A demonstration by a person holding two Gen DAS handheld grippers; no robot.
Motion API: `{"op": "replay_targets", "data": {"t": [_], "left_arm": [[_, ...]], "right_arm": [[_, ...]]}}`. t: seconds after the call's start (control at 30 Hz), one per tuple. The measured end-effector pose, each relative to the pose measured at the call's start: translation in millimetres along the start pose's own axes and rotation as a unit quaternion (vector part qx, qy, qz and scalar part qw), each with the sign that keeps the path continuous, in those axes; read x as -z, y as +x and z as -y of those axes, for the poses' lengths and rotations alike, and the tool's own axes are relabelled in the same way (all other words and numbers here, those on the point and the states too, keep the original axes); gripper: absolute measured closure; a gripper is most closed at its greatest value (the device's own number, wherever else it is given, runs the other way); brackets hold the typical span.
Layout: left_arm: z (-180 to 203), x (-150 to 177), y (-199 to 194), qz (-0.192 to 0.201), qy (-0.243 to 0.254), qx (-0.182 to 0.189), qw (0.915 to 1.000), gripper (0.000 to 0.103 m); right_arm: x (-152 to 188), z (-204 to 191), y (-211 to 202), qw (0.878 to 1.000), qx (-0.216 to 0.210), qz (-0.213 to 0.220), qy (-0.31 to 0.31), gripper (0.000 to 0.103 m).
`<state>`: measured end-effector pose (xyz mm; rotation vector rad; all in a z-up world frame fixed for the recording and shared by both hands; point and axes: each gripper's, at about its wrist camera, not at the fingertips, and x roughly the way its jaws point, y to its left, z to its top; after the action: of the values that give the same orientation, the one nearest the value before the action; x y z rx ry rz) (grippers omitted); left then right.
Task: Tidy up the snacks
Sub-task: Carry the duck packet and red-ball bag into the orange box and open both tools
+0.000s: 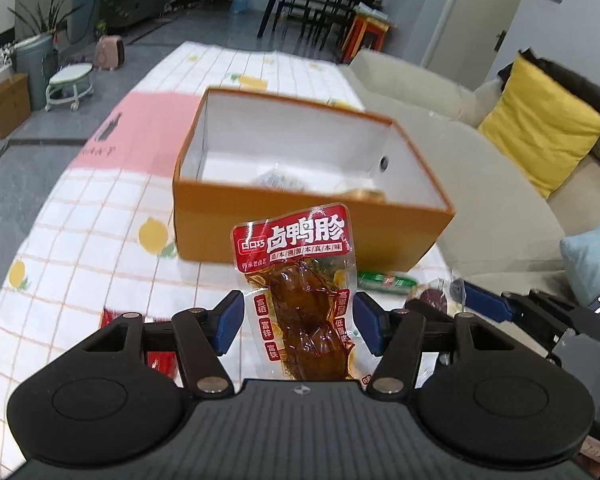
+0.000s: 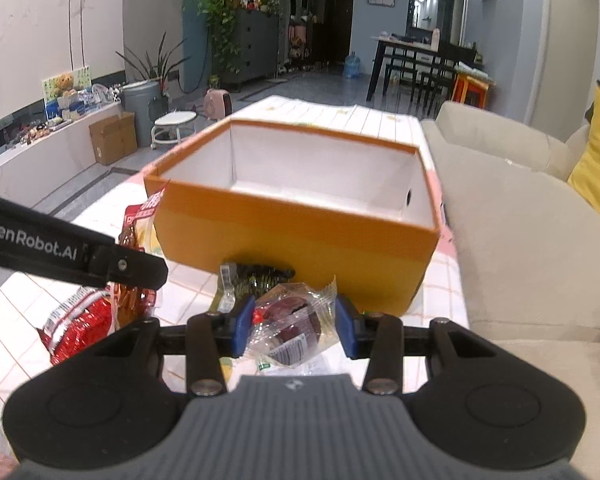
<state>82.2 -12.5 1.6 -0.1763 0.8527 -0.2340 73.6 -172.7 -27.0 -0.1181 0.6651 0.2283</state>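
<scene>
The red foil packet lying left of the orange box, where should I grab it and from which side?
Grip the red foil packet by its crinkled upper end near the white label, coming from above. It lies flat on the tablecloth, so a top pinch on a raised fold looks easiest. The left hand-held gripper with its duck packet crowds its right side.

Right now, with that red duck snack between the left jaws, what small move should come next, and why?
Probably carry the red duck snack pack forward and over the orange box. It stands upright between the left gripper jaws, short of the box's near wall, and the box is open on top.
</scene>
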Motion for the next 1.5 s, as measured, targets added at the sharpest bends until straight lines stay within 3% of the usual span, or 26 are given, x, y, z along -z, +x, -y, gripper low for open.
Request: {"op": "replay_targets", "data": {"t": [0.3,0.6,0.9,1.17,1.5], "left_arm": [[11.7,-34.7,-17.5,0.026,0.018,0.024,0.9992,0.035],[24.4,-84.8,-13.5,0.04,0.054,0.045,0.9967,0.035],[28.0,-138.7,6.8,0.054,0.113,0.008,0.9921,0.035],[17.2,-166.2,78.9,-0.002,0.162,-0.036,0.9862,0.035],[4.5,-157.9,170.9,-0.081,0.219,-0.098,0.9675,0.035]], "right_arm": [[-24.6,17.9,-33.2,0.999,-0.002,0.031,0.012,0.062],[-71.6,39.0,-26.0,0.999,-0.02,0.047,0.0,0.062],[-127.5,55.8,13.1,0.998,-0.034,0.049,-0.008,0.062],[-144.3,57.1,80.2,0.998,-0.063,-0.004,0.016,0.062],[-134.4,68.1,171.2,0.985,-0.096,-0.114,0.085,0.062]]}}
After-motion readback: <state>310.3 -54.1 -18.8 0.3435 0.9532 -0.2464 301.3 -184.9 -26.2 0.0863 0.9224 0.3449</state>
